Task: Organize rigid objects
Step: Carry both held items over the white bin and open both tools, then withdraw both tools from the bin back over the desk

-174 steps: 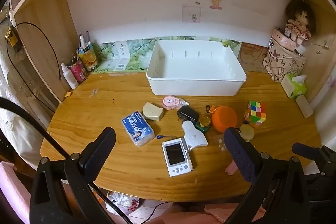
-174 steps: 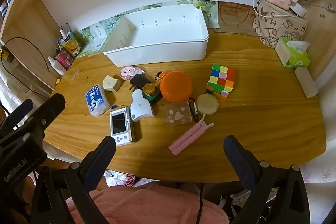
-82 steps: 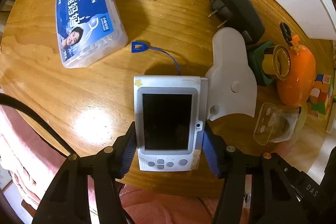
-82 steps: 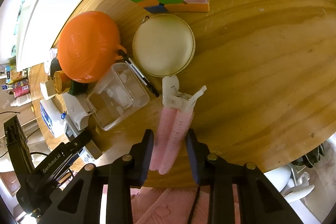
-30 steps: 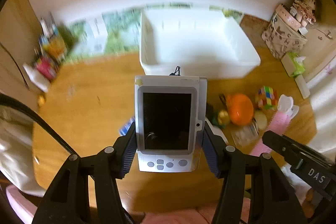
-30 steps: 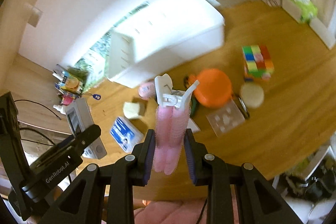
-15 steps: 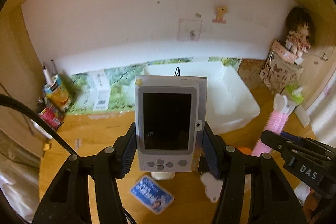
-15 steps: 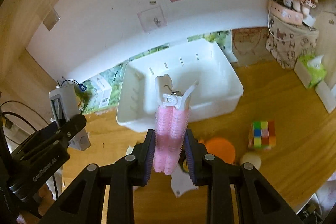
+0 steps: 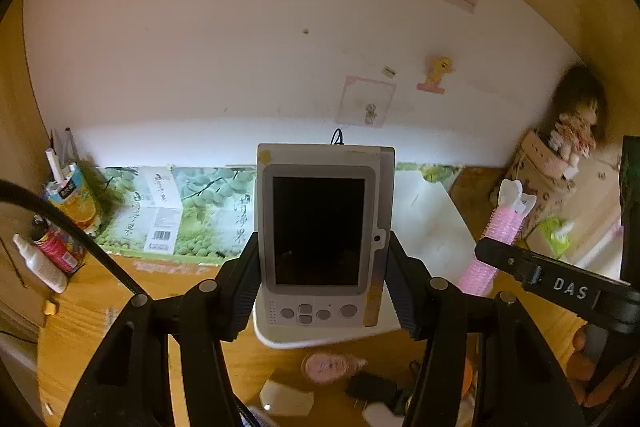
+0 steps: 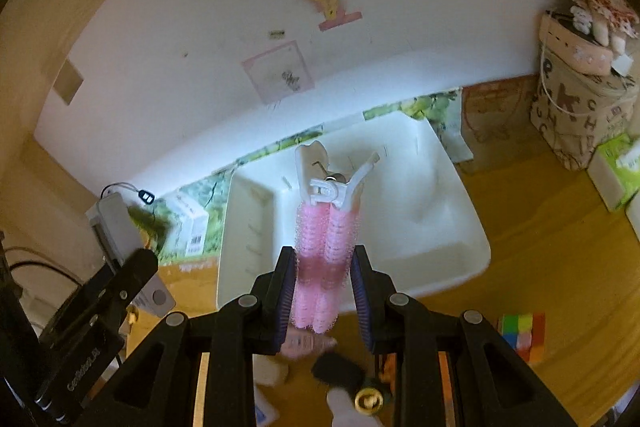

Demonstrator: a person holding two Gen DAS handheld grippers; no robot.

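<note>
Presently the left gripper (image 9: 324, 283) is clamped on a white handheld device (image 9: 320, 239), pads pressing its two long sides, dark screen facing the camera, raised clear of the bench (image 9: 88, 323). The right gripper (image 10: 322, 291) is closed tight on a pink hair roller clip (image 10: 324, 251), whose white clasp end projects beyond the fingertips. Both grippers point downward at a slant toward the white bin (image 10: 448, 223). The bin stands at the back of the bench, its far rim near the wall, its visible interior bare, with open air above its rim. Below the grippers a colour cube (image 10: 520, 335), a black charger (image 10: 340, 367) and a pink tape dispenser (image 9: 328, 367) lie on the bench before the bin. A patterned bag (image 10: 580, 107) stands right of the bin, apart from it.
</note>
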